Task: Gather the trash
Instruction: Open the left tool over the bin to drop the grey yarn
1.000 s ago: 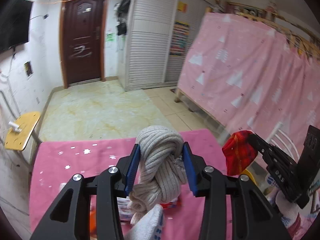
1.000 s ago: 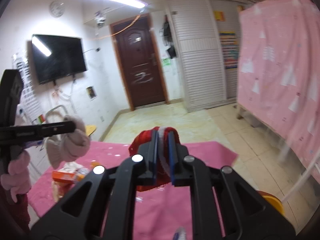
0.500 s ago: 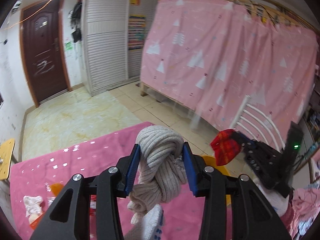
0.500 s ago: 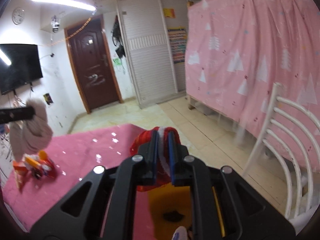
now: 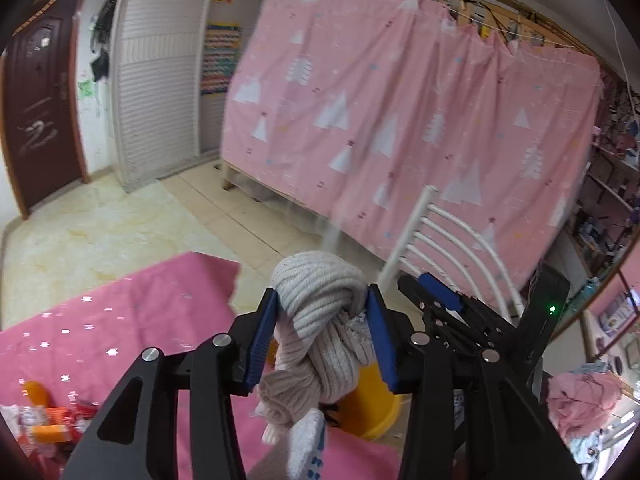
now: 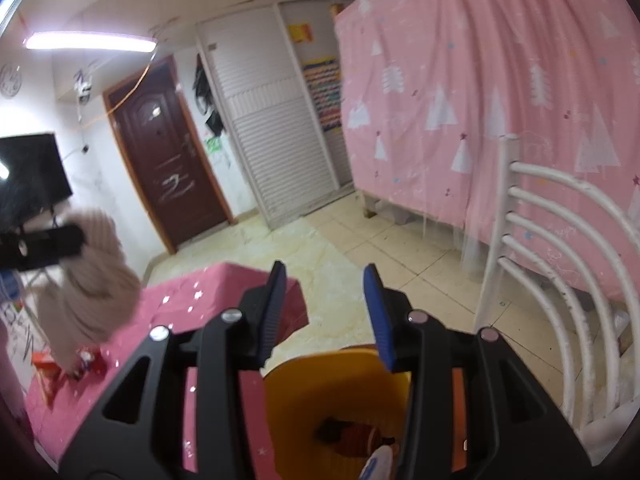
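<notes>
**Beige knit bundle in left claw, right claw empty over yellow bin**

Nearest, left wrist view: left gripper clamps a knotted beige knit bundle between its blue pads, jaws easing apart but pads pressing both sides of the bundle. A loose tail of the knit hangs below the fingers. A white gloved fingertip shows at the bottom edge.

Right wrist view: right gripper has its jaws parting with nothing between them. It points down toward the yellow bin just below its fingers. Something dark and red lies on the bin floor; blurred, possibly cloth, cannot say for sure.

Next out: the bin stands on the floor just beside the corner of the table with the pink cloth. Orange and red packets lie on that cloth at the left. The right gripper sits to the right of the bundle in the left view.

Farther: white metal chair beside the bin, pale tiled floor, pink curtain with white trees. At the back a white louvred wardrobe and a dark brown door.
</notes>
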Available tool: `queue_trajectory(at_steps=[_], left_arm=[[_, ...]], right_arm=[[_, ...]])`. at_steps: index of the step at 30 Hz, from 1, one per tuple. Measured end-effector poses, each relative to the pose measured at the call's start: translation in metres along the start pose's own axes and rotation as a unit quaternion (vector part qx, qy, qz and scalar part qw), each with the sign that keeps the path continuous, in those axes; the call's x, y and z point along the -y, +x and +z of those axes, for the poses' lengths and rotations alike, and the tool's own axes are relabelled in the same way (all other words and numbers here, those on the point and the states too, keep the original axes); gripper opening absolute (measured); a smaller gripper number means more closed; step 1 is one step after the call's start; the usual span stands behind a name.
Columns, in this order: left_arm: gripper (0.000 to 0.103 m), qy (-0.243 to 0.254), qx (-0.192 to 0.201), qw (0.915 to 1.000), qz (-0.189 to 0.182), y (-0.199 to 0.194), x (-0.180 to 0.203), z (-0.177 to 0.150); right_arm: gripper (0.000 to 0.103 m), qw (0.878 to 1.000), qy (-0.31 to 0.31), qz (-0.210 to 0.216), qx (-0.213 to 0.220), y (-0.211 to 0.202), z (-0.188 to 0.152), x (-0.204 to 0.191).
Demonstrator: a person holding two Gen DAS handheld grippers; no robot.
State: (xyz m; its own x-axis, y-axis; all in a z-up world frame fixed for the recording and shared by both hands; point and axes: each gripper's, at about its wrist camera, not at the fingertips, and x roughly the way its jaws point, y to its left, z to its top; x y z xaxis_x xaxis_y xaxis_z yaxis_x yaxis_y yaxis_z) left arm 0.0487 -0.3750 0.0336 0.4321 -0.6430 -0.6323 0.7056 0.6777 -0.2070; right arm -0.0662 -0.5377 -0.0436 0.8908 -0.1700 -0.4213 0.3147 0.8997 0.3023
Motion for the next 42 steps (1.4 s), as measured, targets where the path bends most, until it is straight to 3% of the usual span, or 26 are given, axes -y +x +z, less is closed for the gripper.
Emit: queue_trajectory(at_steps=[7,14,20,23,25,38,42], left_arm=[[0.052,0.008,-0.005,0.9996,-0.026,0.02,0.024,0.0],[0.053,0.019,0.006,0.9997,-0.015,0.007,0.02,-0.003],[0.053,0.009,0.017,0.9998,-0.007,-0.015,0.003,-0.005],[0.053,0.001,0.022,0.9997,0.005,-0.029,-0.013,-0.007],[0.055,-0.006,0.027,0.9996,0.01,-0.037,-0.023,-0.008],[0.06,-0.051,0.057,0.9942,0.076,-0.105,-0.115,-0.023],[0.062,-0.064,0.059,0.9908,0.104,-0.125,-0.149,-0.032]], right_arm=[[0.039,0.999,0.026,-0.011,0.03,-0.013,0.005,0.011],[0.039,1.0,0.014,0.0,0.021,-0.009,0.006,0.004],[0.039,0.999,-0.013,0.029,0.006,-0.003,0.004,-0.029],[0.041,0.998,-0.03,0.047,-0.004,0.0,0.0,-0.051],[0.049,0.997,-0.042,0.06,-0.01,0.003,-0.003,-0.067],[0.051,0.984,-0.113,0.124,-0.065,0.032,-0.025,-0.173],[0.056,0.979,-0.13,0.139,-0.079,0.037,-0.035,-0.199]])
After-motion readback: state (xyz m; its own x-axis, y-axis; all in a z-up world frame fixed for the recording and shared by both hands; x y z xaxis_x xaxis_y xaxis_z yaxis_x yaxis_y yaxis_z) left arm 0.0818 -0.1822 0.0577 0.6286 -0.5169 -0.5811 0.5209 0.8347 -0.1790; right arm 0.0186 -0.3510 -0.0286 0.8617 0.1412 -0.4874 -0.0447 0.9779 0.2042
